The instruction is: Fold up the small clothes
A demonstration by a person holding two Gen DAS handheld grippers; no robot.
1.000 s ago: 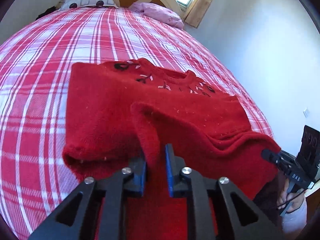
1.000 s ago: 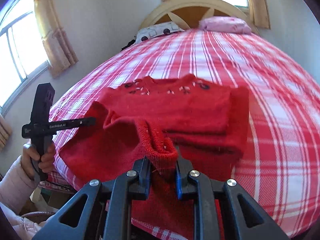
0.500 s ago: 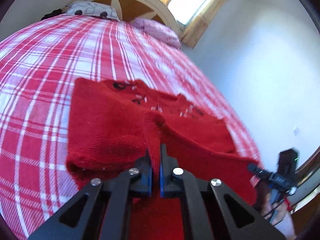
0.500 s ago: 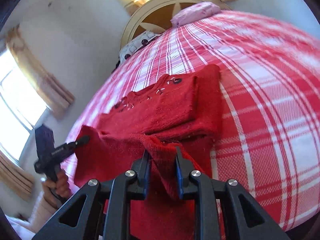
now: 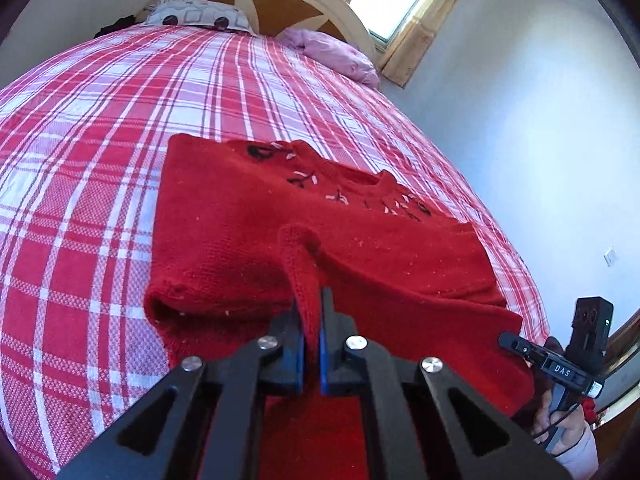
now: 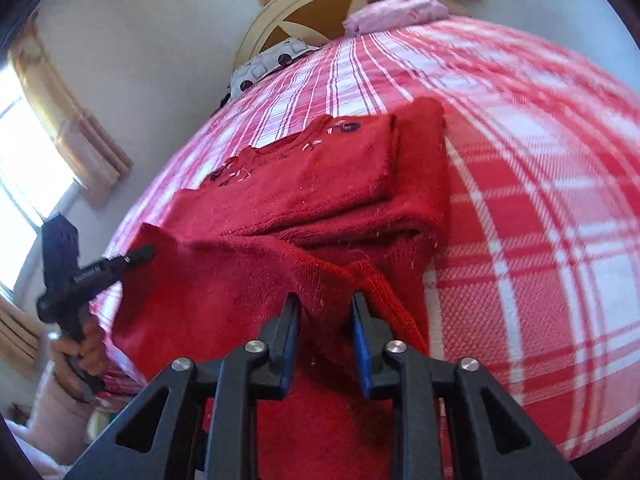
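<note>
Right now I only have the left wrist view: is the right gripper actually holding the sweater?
Observer: Yes. The right gripper has the hem of the red sweater between its jaws, which have just been closing on it.
Operator: How does the sweater's right edge look?
Observer: Layered. The folded-in top panel stops short, and a strip of the lower layer shows beside it on the plaid bedspread.
Operator: Anything on the wall to my left?
Observer: A curtained window.
</note>
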